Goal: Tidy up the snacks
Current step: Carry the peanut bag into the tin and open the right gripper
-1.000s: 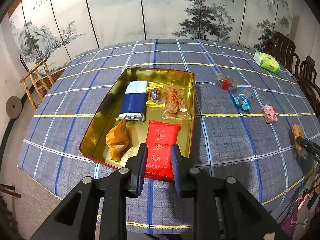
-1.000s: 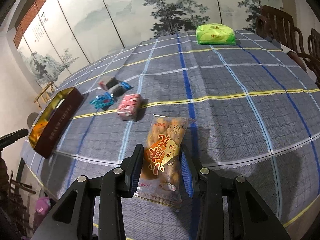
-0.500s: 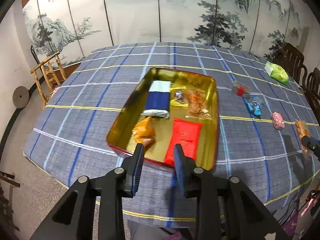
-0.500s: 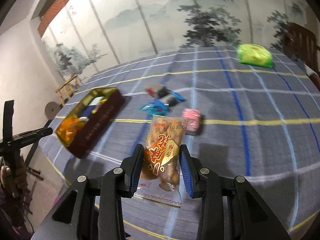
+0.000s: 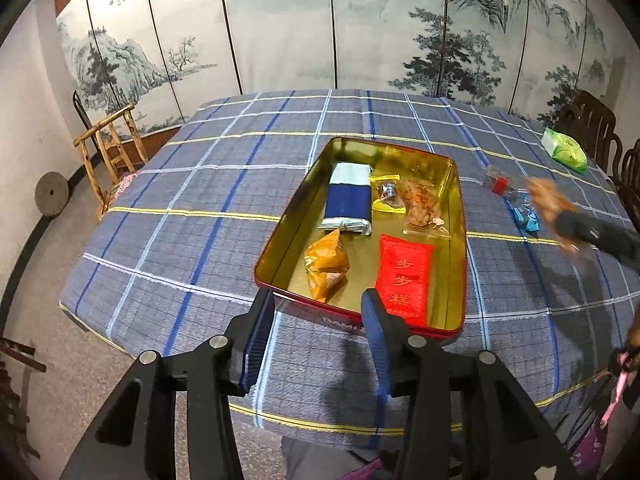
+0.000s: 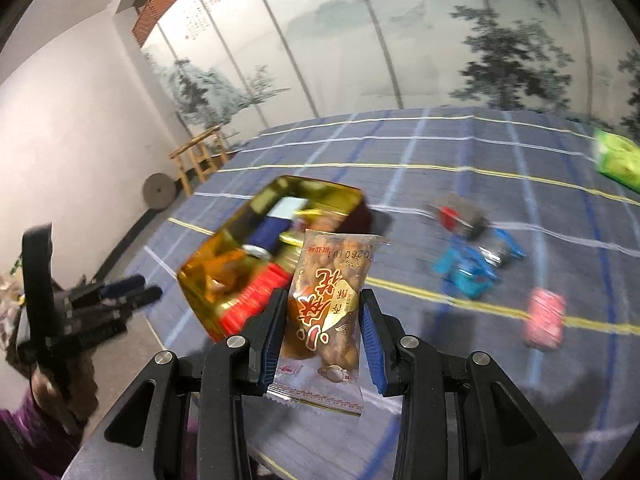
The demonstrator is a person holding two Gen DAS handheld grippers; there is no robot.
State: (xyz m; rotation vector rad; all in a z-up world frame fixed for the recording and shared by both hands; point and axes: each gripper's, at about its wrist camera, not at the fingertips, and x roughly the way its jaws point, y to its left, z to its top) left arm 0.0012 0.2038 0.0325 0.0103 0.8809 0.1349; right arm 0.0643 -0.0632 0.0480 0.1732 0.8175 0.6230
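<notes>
A gold tin tray with a red rim point(image 5: 458, 200) point(image 6: 200, 264) lies on the plaid table. It holds a red packet point(image 5: 404, 278), an orange packet point(image 5: 326, 266), a blue-and-white packet point(image 5: 348, 198) and clear-wrapped snacks point(image 5: 422, 206). My right gripper point(image 6: 323, 330) is shut on a clear peanut snack packet point(image 6: 330, 308), held in the air right of the tray; it shows blurred in the left wrist view point(image 5: 560, 216). My left gripper point(image 5: 316, 342) is open and empty, just in front of the tray's near edge.
Loose on the table right of the tray: a red-and-clear candy point(image 6: 456, 216), blue wrapped candies point(image 6: 468, 272), a pink packet point(image 6: 546, 320) and a green bag point(image 6: 618, 158). Wooden chairs point(image 5: 592, 128) stand at the far right, a wooden rack point(image 5: 112, 140) at the left.
My right gripper lifted the peanut packet off the table and carried it left toward the tray. My left gripper drew back from the tray and opened wider.
</notes>
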